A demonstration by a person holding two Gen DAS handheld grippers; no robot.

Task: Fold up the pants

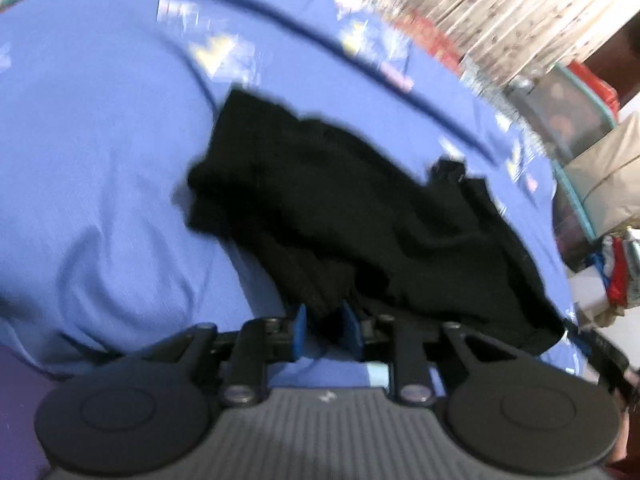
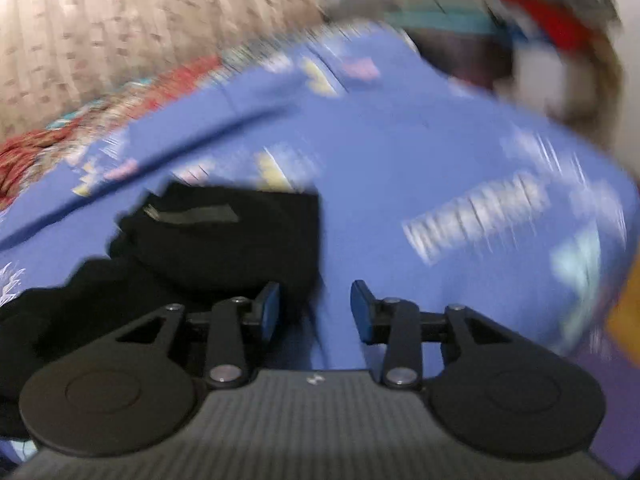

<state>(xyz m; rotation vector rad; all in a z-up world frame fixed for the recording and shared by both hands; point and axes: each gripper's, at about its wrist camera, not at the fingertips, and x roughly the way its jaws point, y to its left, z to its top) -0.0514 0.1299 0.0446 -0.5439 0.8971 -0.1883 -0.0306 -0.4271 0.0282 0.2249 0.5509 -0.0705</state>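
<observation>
Two hand-held grippers in view, both frames blurred. Your left hand-held gripper [image 1: 325, 330] pinches a fold of the black pants [image 1: 340, 200] between its blue pads, fabric bunched in the narrow gap. Your right hand-held gripper [image 2: 315, 312] stands spread, nothing between its fingers, its left pad touching or just beside the pants' edge. Pants [image 2: 224, 236] lie crumpled on the blue bed sheet [image 2: 400, 152], patterned curtain [image 2: 100, 28] behind.

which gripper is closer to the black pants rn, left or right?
Left. The left gripper is shut on a fold of the black pants; the right gripper is open, with the pants just beside its left finger.
</observation>
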